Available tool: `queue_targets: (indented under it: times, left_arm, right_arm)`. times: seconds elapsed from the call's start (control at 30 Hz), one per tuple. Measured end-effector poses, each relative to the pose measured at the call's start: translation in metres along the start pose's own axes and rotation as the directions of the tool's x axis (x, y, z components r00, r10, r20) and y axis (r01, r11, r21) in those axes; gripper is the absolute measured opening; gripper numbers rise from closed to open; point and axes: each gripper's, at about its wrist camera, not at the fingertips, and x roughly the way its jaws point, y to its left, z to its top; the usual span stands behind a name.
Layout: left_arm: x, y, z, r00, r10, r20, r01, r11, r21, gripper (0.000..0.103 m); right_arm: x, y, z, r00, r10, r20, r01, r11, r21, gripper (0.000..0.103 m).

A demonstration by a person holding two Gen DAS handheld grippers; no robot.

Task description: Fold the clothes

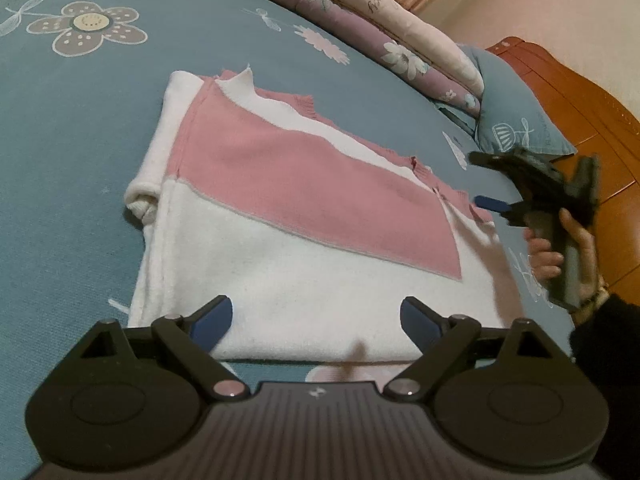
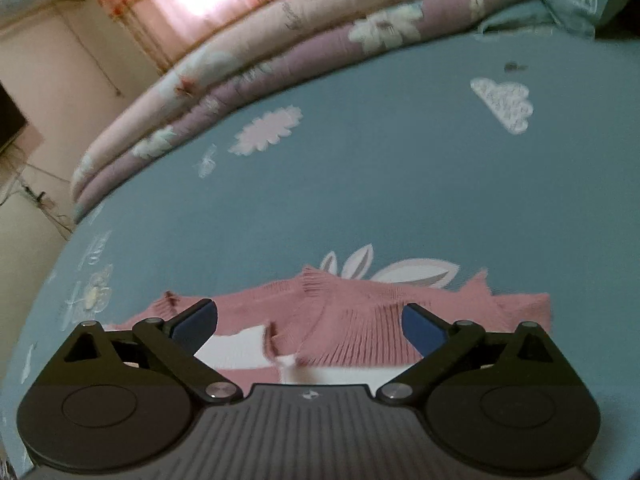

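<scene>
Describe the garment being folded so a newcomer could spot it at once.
On the blue floral bedsheet, ahead of the open left gripper, lies the sweater, folded into a rough rectangle. It is the only pink-and-white knit; the quilts stacked behind carry flower prints.

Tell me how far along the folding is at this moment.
Mostly done: the sweater lies on the bed as a flat, folded rectangle, pink panel over white. Nothing is in hand: the left hand-held gripper and right hand-held gripper are both open over its edges. Possibly left: another fold or tidying the ribbed pink edge.
</scene>
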Motion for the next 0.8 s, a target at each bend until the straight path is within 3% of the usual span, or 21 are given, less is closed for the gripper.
queue_targets:
  times: [0.17,0.3,0.43,0.63,0.67,0.73,0.8]
  left_arm:
    - [0.0,0.003,0.001,1.0,-0.011,-0.002,0.011,1.0,-0.009,0.092]
    - [-0.002,0.002,0.001,1.0,-0.01,-0.001,0.01,1.0,-0.012,0.092]
    - [-0.006,-0.001,0.001,1.0,-0.007,0.006,0.007,1.0,-0.002,0.092]
    - [-0.018,-0.008,0.004,1.0,0.003,0.022,-0.004,0.999,0.048,0.092]
    - [-0.02,-0.009,0.004,1.0,0.016,0.021,-0.017,0.998,0.061,0.092]
    - [-0.022,-0.007,0.005,1.0,0.021,0.01,-0.022,0.998,0.066,0.092]
    - [-0.024,-0.004,0.006,1.0,0.021,0.004,-0.021,0.998,0.066,0.092]
  right_arm:
    - [0.032,0.0,-0.007,0.997,-0.076,-0.023,0.075,0.996,-0.048,0.101]
    - [0.025,0.013,-0.004,0.994,-0.107,-0.004,0.107,0.993,-0.053,0.101]
    - [0.01,0.038,-0.012,1.0,-0.018,-0.007,0.017,0.996,-0.091,0.101]
    - [0.01,0.103,-0.026,0.987,0.102,-0.125,-0.124,0.976,-0.181,0.1]
    - [0.014,0.118,-0.029,0.984,0.105,-0.142,-0.134,0.968,-0.211,0.098]
    - [0.022,0.148,-0.036,0.978,0.11,-0.177,-0.155,0.95,-0.27,0.075]
    - [0.034,0.178,-0.043,0.975,0.1,-0.199,-0.164,0.927,-0.337,0.06]
